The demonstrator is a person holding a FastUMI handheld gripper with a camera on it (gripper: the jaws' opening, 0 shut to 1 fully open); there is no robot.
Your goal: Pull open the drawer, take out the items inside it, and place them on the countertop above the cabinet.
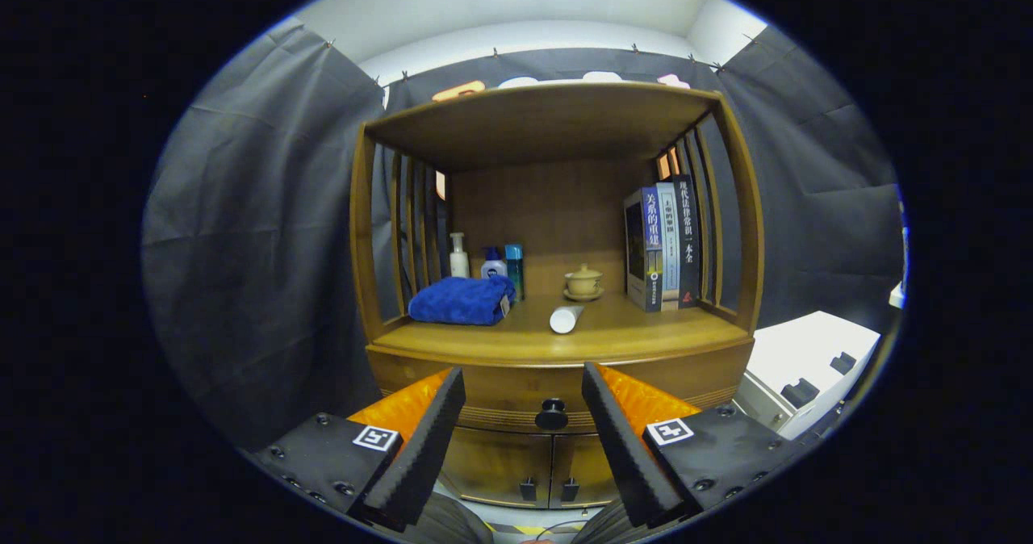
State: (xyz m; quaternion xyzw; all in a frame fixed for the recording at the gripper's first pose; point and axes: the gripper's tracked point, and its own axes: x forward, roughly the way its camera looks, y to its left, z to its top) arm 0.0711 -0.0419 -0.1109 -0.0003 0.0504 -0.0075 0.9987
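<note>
Jaws of the gripper (pixel 523 415) stand spread wide with nothing between the fingers (pixel 420 439). Directly ahead, centred in the gap, sits the round dark knob (pixel 552 414) of the drawer (pixel 516 391). The drawer front lies flush with the cabinet (pixel 557 229), so the drawer is closed and its contents are hidden.

Above the drawer, the countertop (pixel 646 330) carries a blue towel (pixel 462 299) and bottles (pixel 489 261) toward its left edge, a white tube (pixel 566 318) lying near the centre, a lidded cup (pixel 583 281) behind it, and upright books (pixel 666 245) at the right edge. Two small doors (pixel 529 467) sit below the drawer.

Judgement: the scene fits either a drawer awaiting opening or one emptied and closed again; the tube may or may not have come from inside. The knob's axis points straight toward the jaws, aligned between both fingers.
</note>
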